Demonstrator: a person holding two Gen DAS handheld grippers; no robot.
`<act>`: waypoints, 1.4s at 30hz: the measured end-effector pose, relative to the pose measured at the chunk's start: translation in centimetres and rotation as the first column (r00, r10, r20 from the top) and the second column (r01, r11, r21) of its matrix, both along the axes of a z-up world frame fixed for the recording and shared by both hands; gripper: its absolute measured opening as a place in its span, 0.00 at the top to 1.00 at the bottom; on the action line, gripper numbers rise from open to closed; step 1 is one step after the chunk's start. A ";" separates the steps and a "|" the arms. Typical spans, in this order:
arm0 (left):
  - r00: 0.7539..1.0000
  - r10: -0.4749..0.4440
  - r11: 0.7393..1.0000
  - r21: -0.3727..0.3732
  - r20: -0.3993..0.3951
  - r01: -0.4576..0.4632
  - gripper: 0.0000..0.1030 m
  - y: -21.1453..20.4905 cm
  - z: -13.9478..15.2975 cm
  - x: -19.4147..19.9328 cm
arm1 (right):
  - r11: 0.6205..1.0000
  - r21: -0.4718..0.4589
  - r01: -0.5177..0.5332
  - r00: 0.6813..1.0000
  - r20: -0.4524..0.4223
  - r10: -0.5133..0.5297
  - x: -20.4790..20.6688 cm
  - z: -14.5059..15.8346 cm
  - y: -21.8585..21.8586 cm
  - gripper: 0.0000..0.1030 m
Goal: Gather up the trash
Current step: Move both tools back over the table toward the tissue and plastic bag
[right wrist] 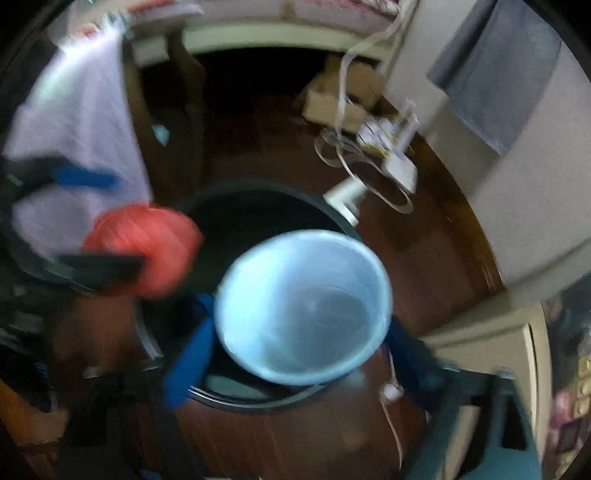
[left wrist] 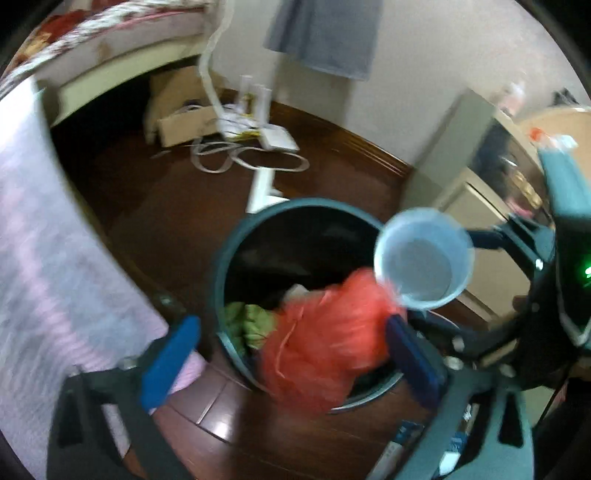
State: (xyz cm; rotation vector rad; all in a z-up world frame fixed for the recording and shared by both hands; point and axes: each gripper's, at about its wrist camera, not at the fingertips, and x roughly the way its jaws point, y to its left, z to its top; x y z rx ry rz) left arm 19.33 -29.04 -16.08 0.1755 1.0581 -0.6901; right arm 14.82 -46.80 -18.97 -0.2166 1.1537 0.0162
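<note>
A dark round trash bin [left wrist: 236, 254] [right wrist: 258, 192] stands open on the wood floor, with green trash [left wrist: 251, 323] inside. A red plastic bag [left wrist: 325, 339] [right wrist: 147, 243] hangs at the bin's near rim, between the spread blue fingers [left wrist: 170, 362] of my left gripper [left wrist: 291, 358]; it touches the right finger, but the blur hides any grip. My right gripper [right wrist: 295, 354] is shut on a pale blue plastic cup [right wrist: 303, 306] [left wrist: 424, 258] and holds it, mouth toward the camera, over the bin.
A bed with a pink-white cover [left wrist: 44, 221] lies at the left. Cardboard boxes [left wrist: 184, 125], white cables and a router [left wrist: 277, 136] lie on the floor by the wall. A cream cabinet [left wrist: 480, 206] stands at the right. A grey cloth [left wrist: 325, 33] hangs on the wall.
</note>
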 end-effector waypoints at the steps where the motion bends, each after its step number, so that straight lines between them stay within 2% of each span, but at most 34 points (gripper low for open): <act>1: 1.000 0.018 1.000 -0.002 -0.008 -0.018 0.01 0.6 -0.1 0.0 | 1.000 0.015 0.008 1.000 -0.019 -0.007 0.0 -0.5 -0.3 0.01; 6: 0.996 0.081 0.996 0.043 0.039 -0.083 0.01 2.9 -0.1 -0.1 | 0.998 0.032 0.061 0.998 -0.033 -0.060 0.1 -0.4 -1.7 0.01; 13: 0.989 0.122 0.991 0.051 0.080 -0.127 0.01 4.4 0.7 -0.9 | 0.994 0.055 0.090 0.996 0.017 -0.091 0.4 1.3 -1.9 0.00; 27: 0.976 0.157 0.985 0.043 0.151 -0.165 0.01 6.1 4.4 -1.5 | 0.995 0.095 0.039 0.996 0.079 -0.046 0.4 4.3 1.5 0.00; 42: 0.938 0.246 0.964 0.038 0.243 -0.263 0.01 10.3 8.2 -2.7 | 0.992 0.101 -0.078 0.983 0.171 0.060 0.0 7.7 5.9 0.00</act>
